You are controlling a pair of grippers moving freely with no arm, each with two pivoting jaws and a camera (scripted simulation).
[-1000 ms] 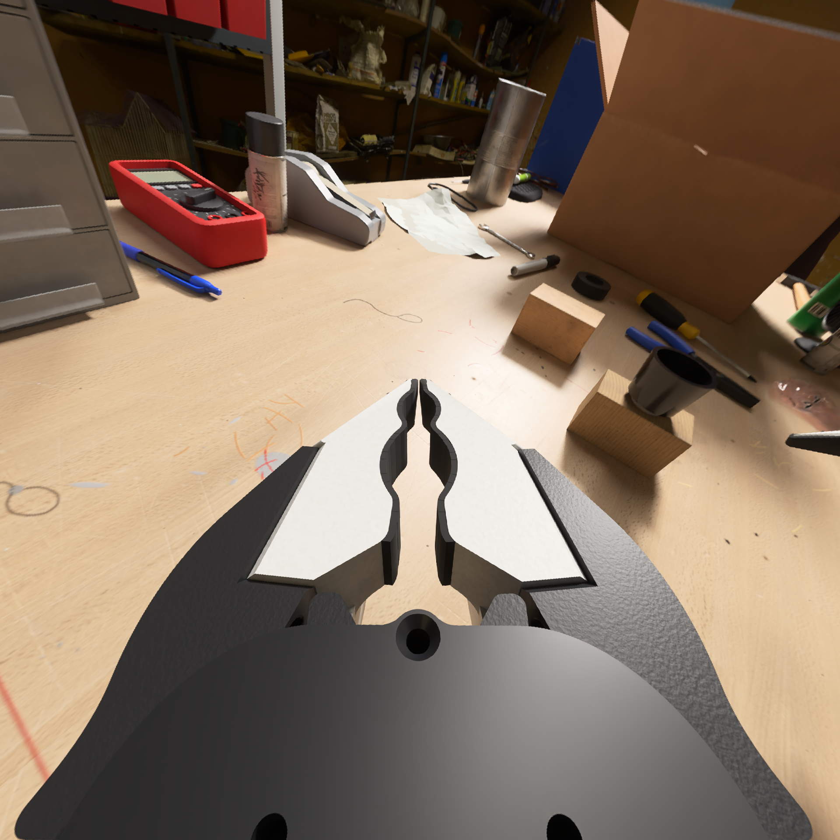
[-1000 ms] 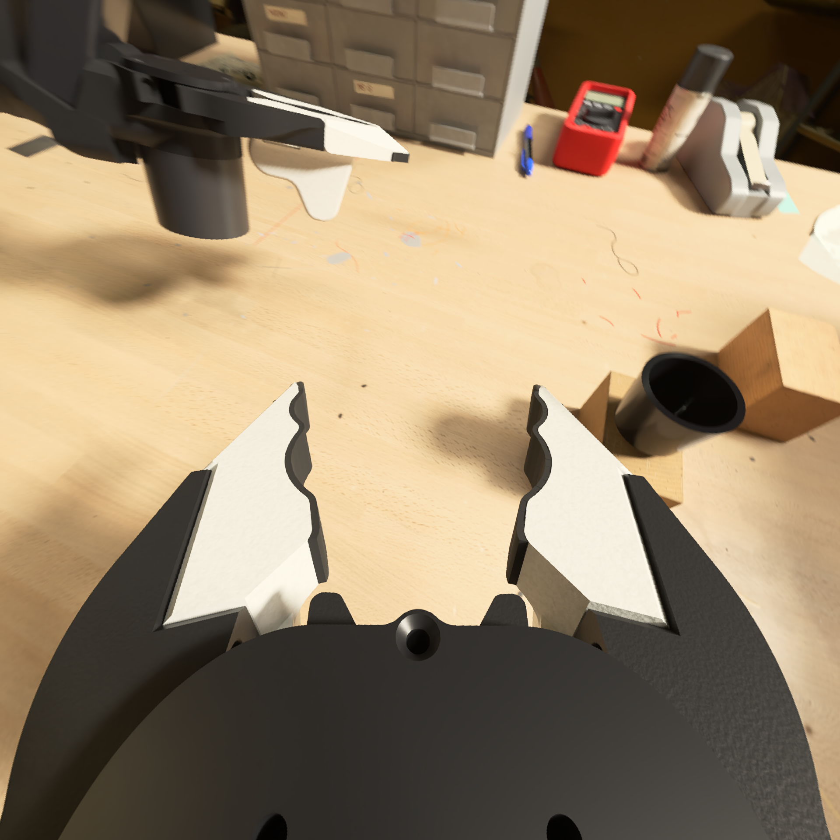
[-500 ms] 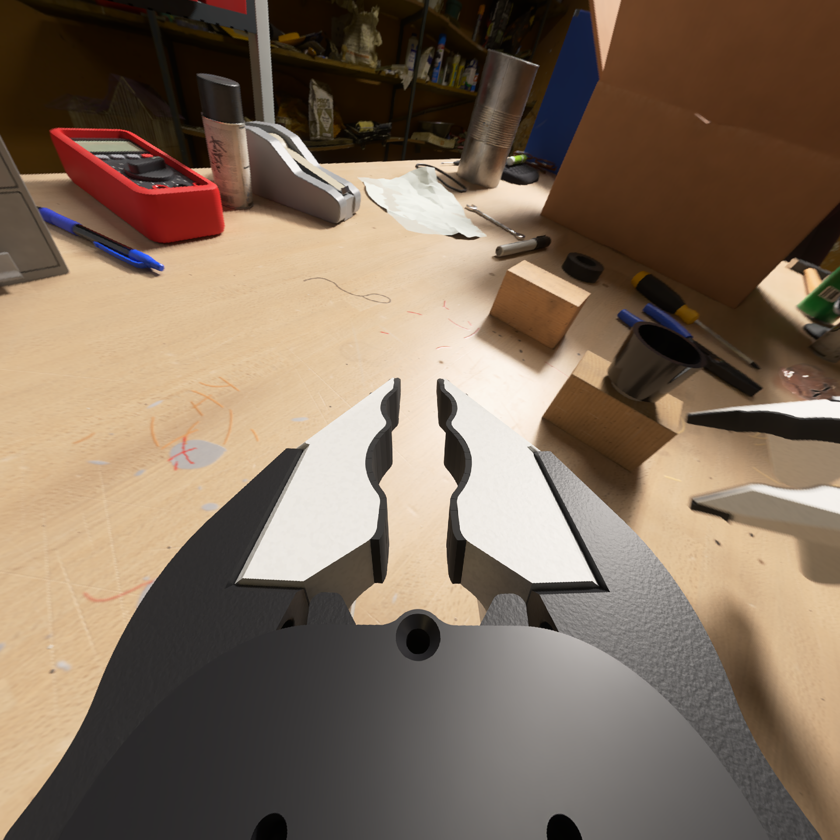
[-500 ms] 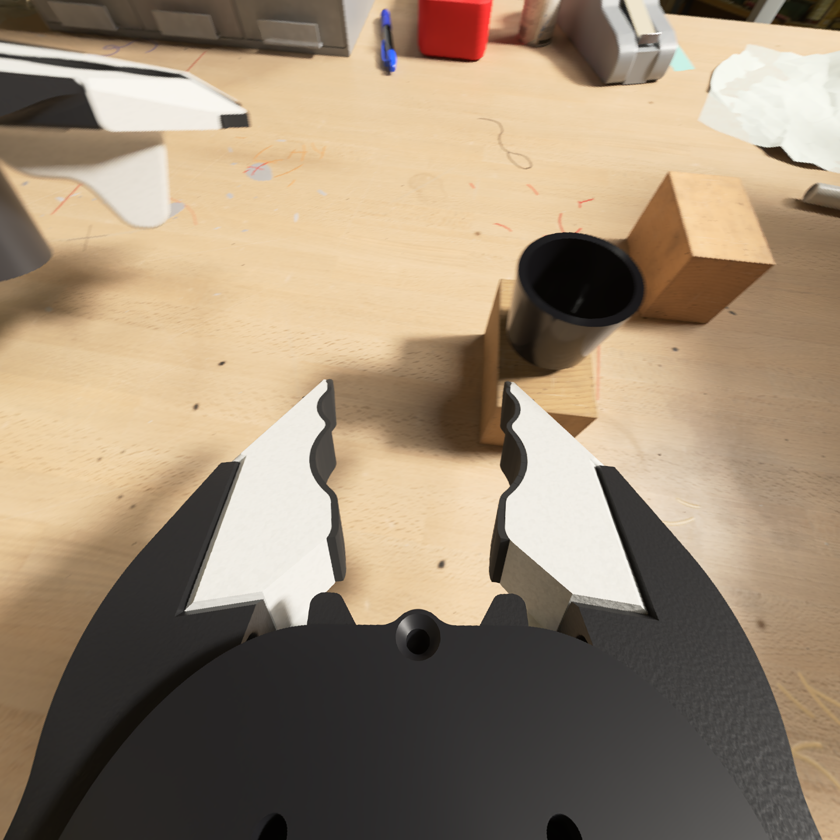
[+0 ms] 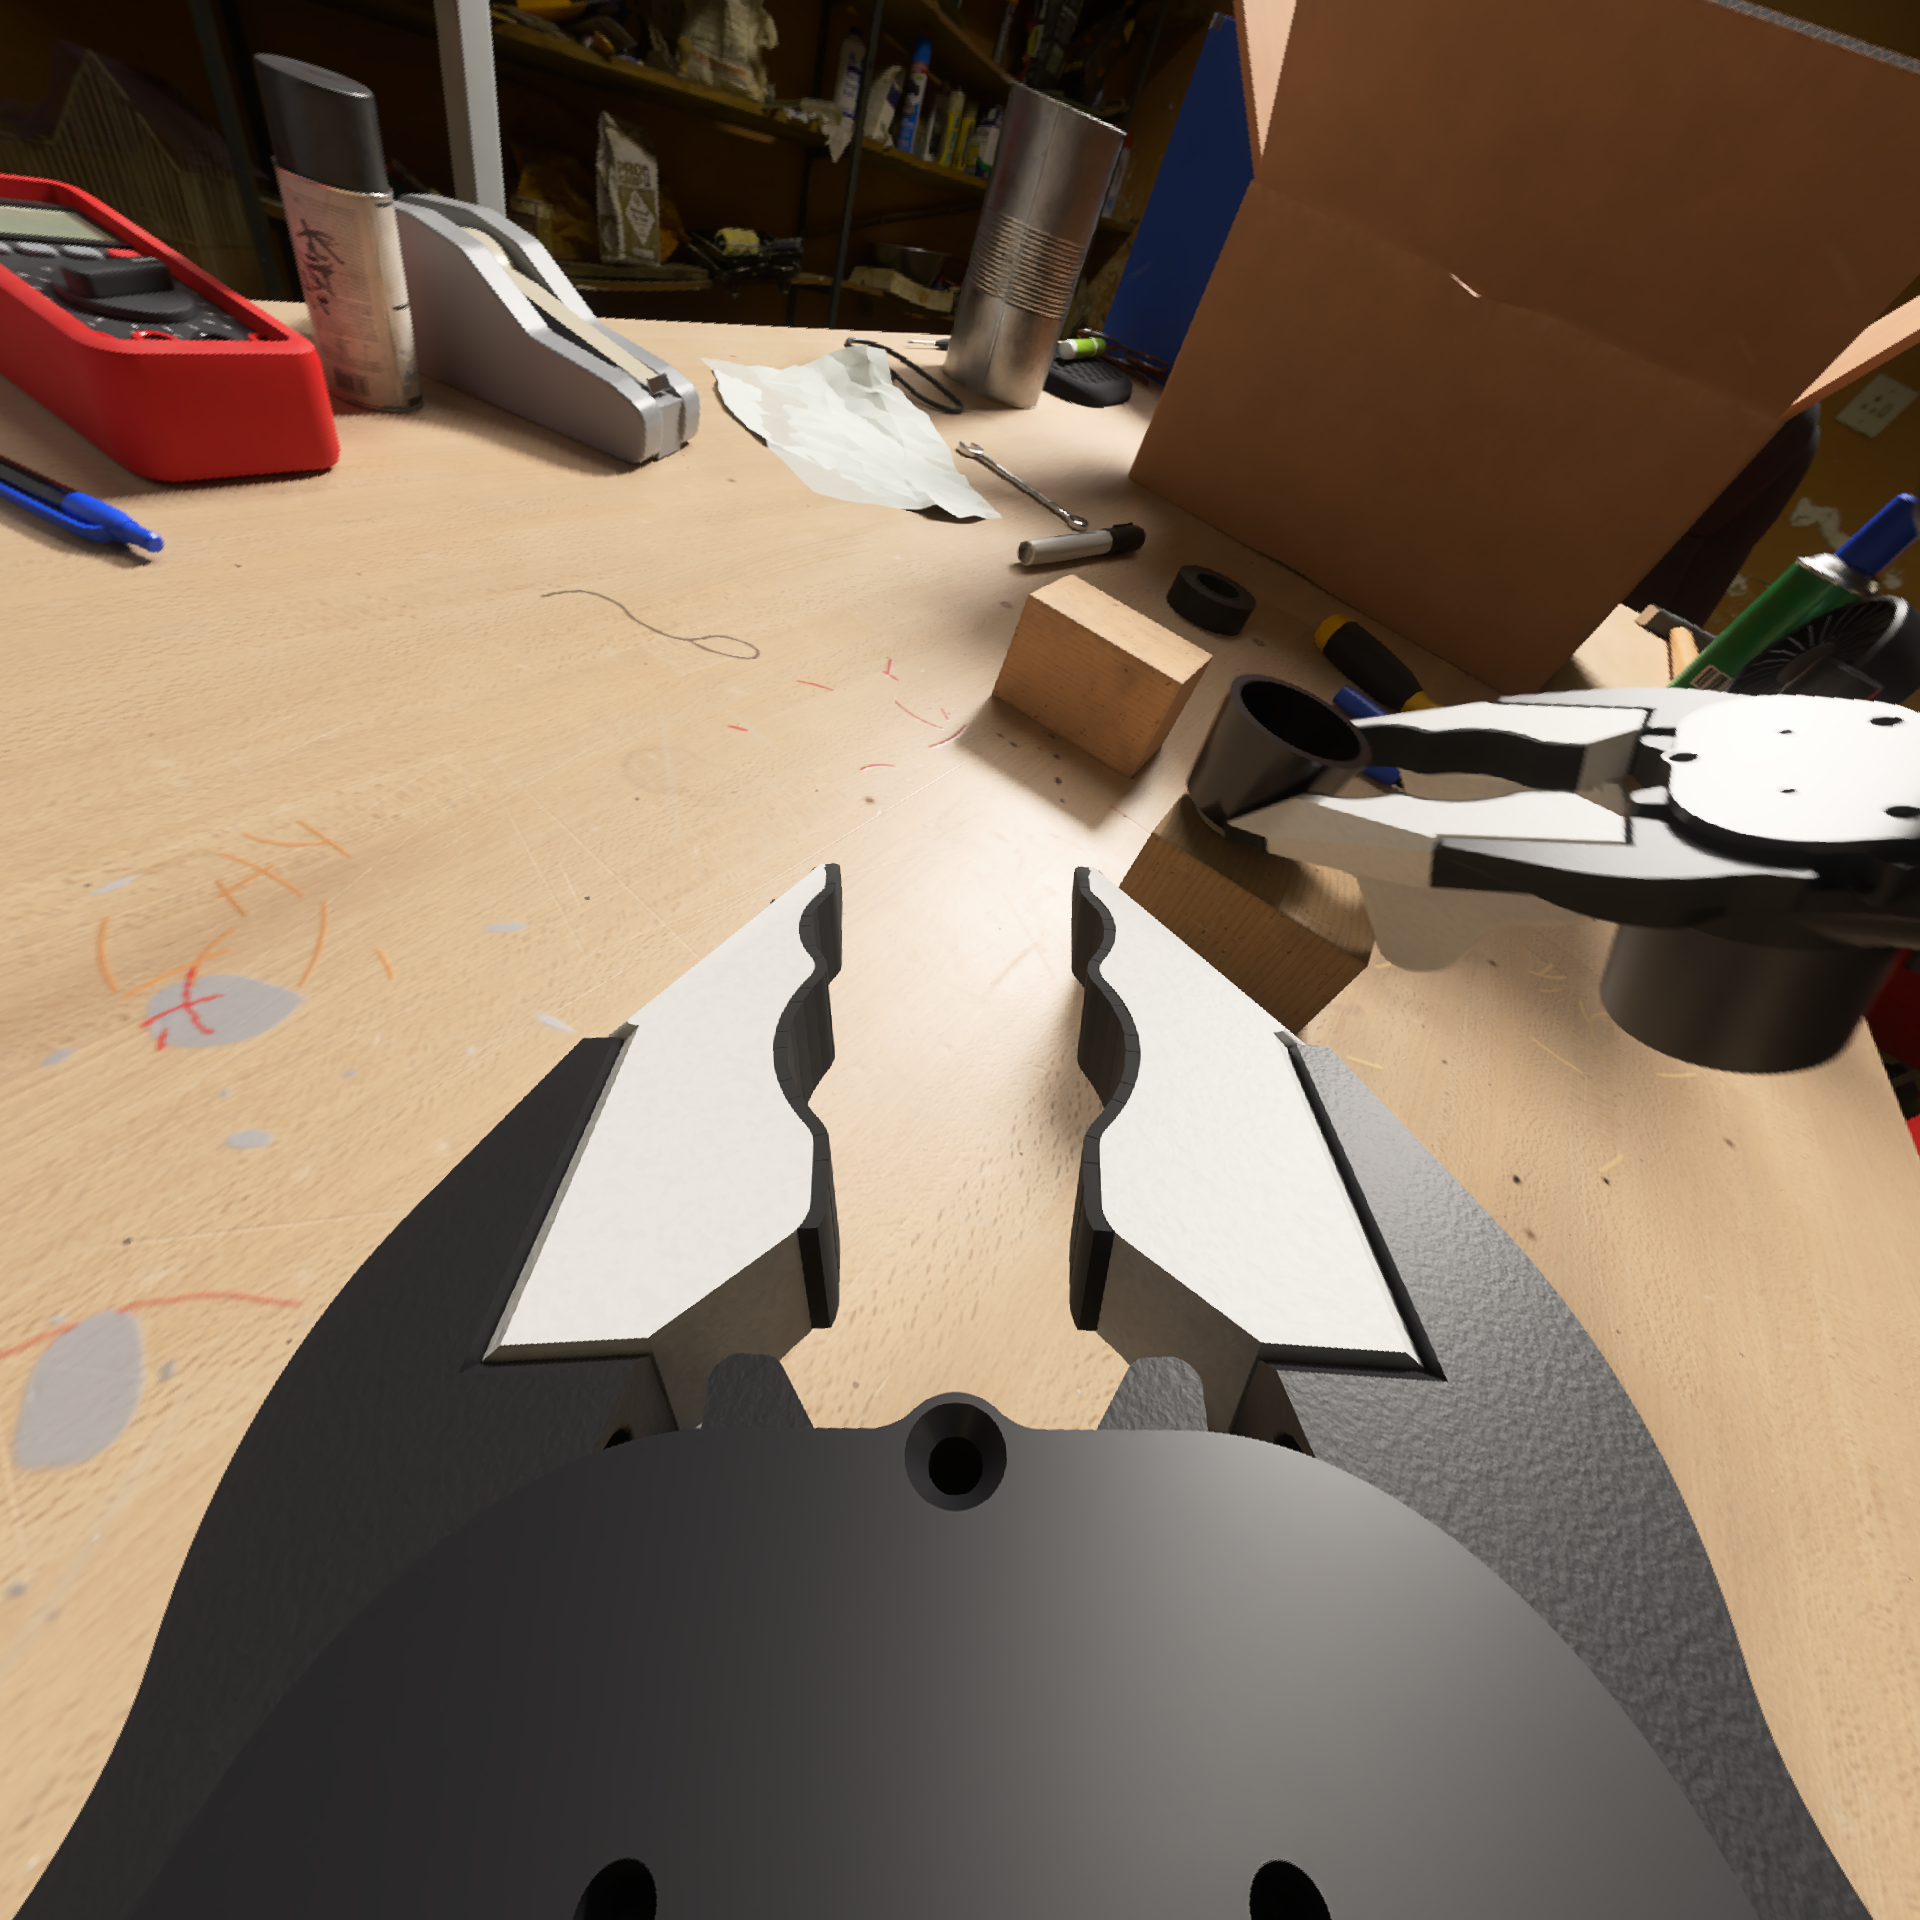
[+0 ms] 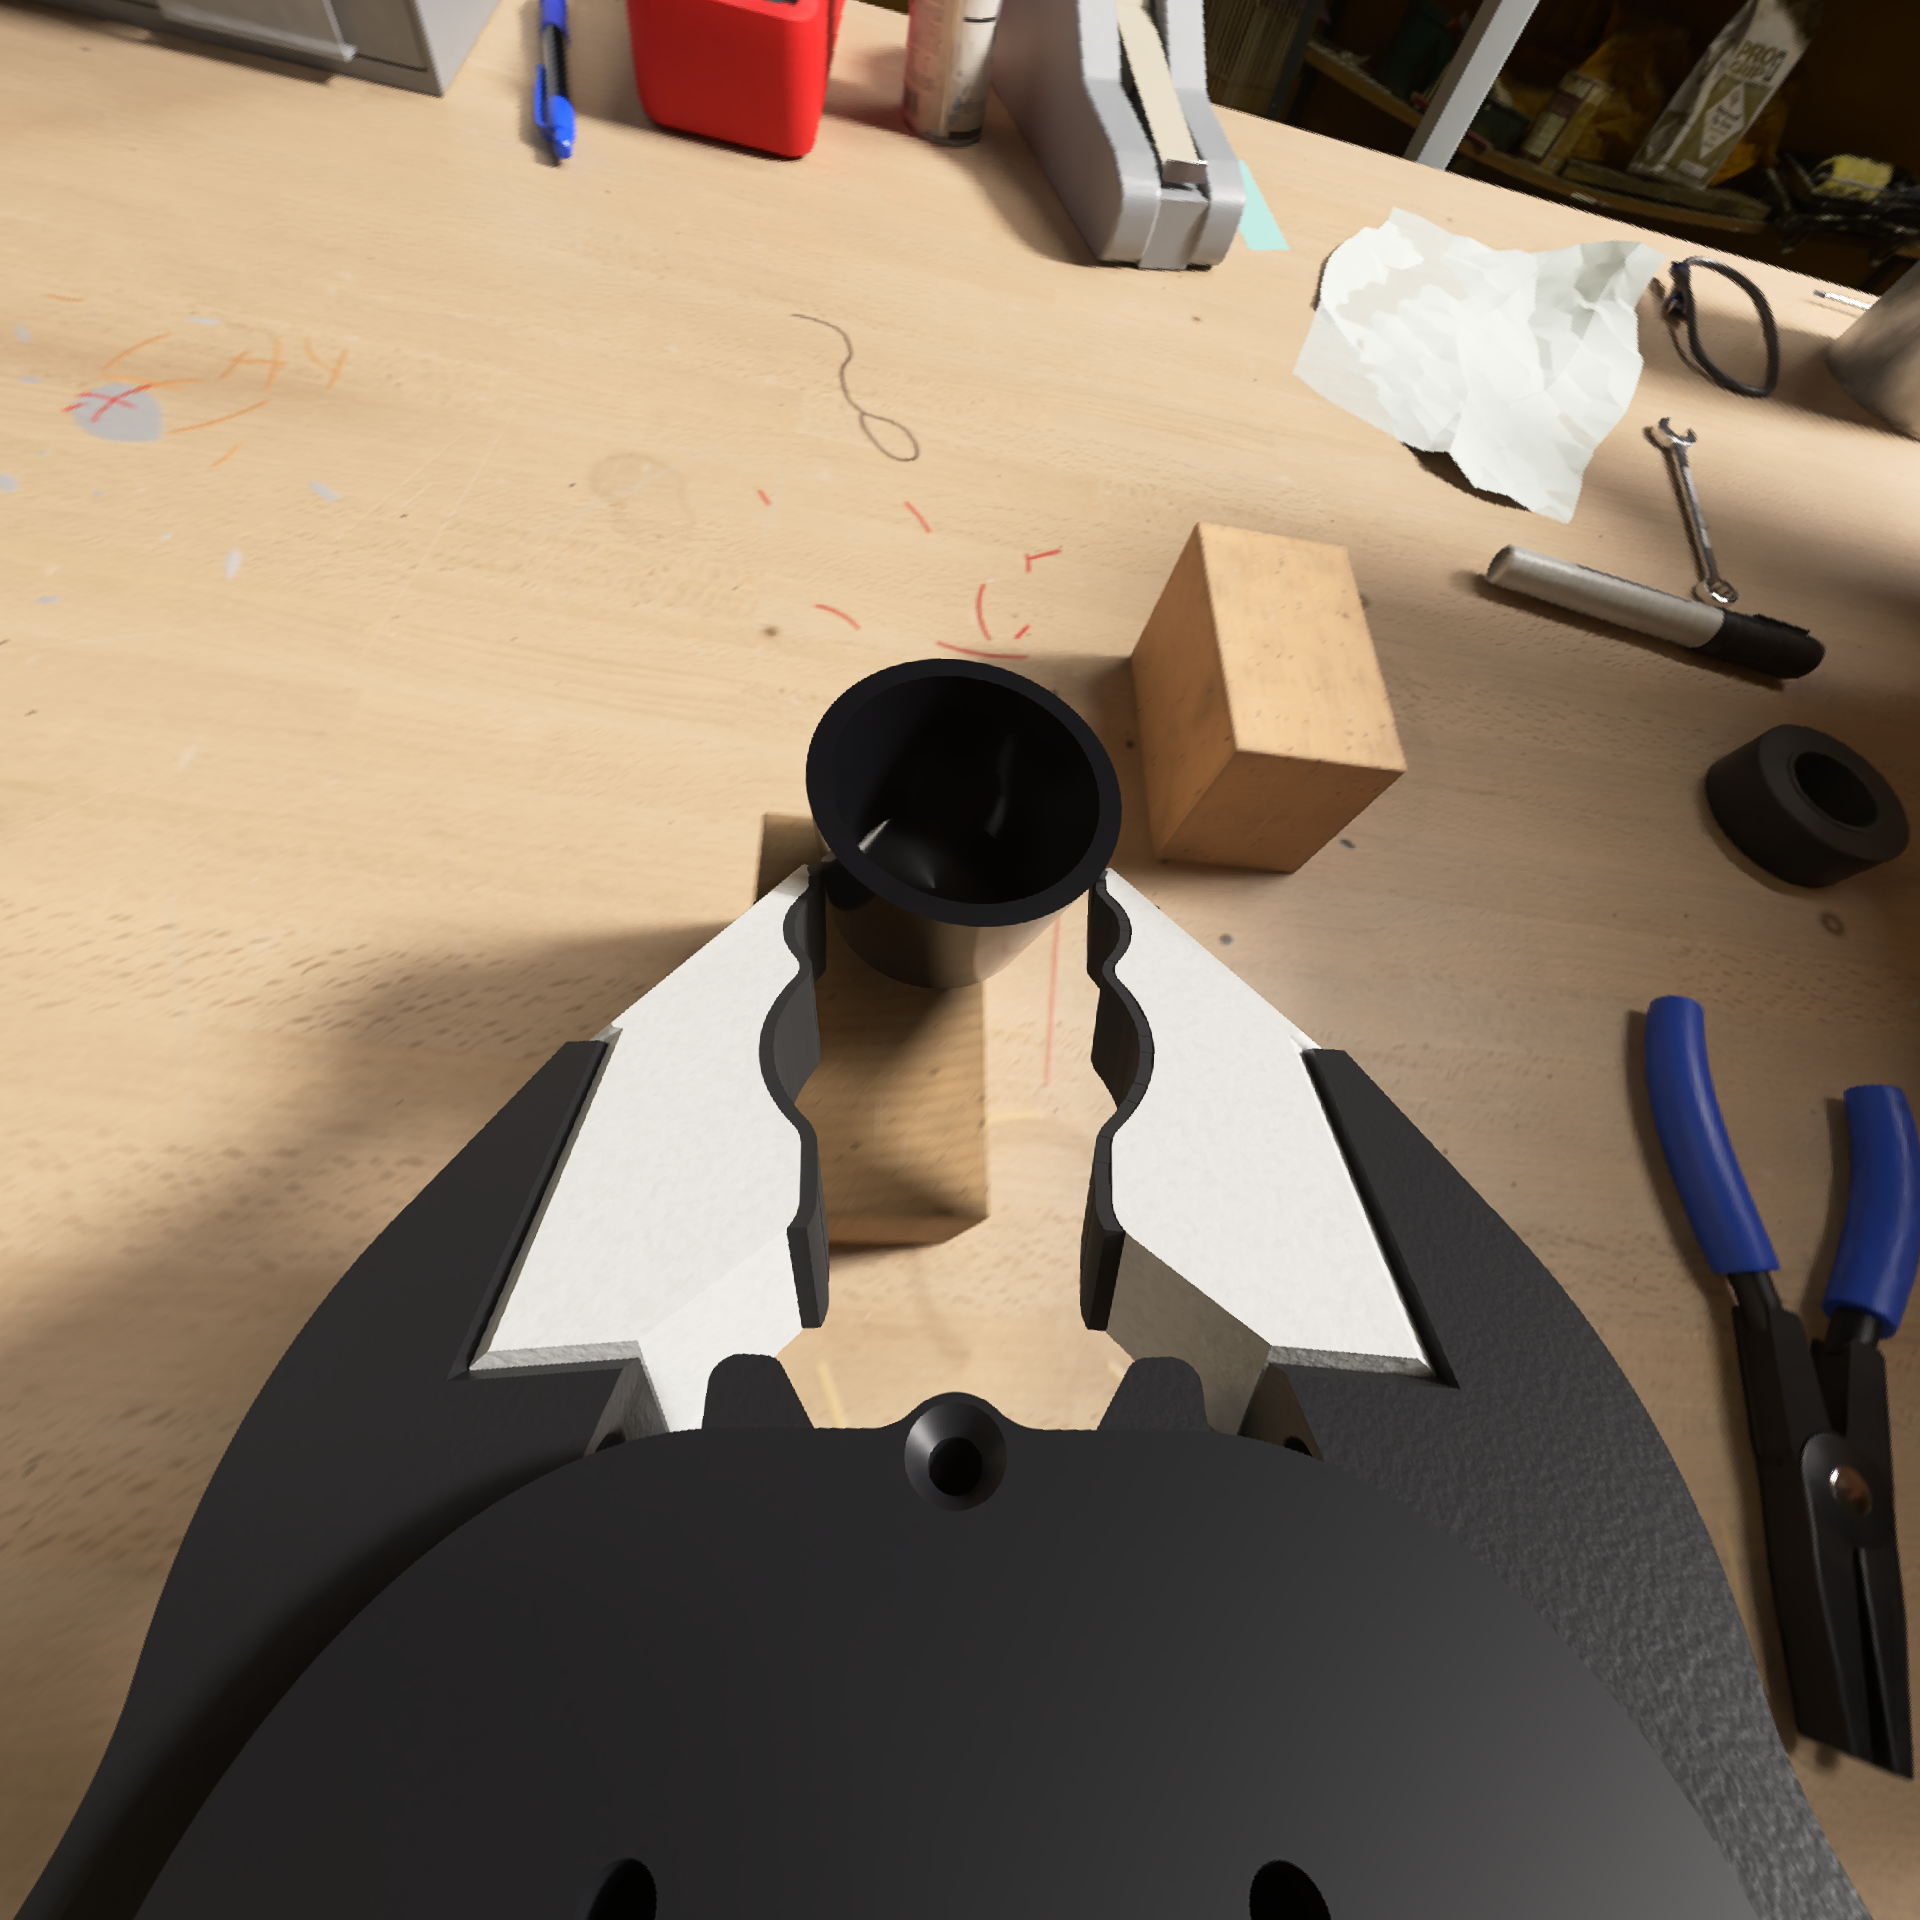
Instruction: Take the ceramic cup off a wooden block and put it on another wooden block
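My right gripper (image 6: 951, 883) is angled down over the workbench (image 6: 416, 727), its fingers straddling the black ceramic cup (image 6: 961, 795) below the rim. The left finger looks pressed to the cup wall; on the right I can't tell whether there is contact, so I can't say if the grip is closed on it. The cup stands upright on the nearer wooden block (image 6: 904, 1101). The second wooden block (image 6: 1262, 701) sits just beside it, to the right. My left gripper (image 5: 954, 894) hovers level above bare bench, jaws parted and holding nothing, well apart from the cup (image 5: 1273, 753).
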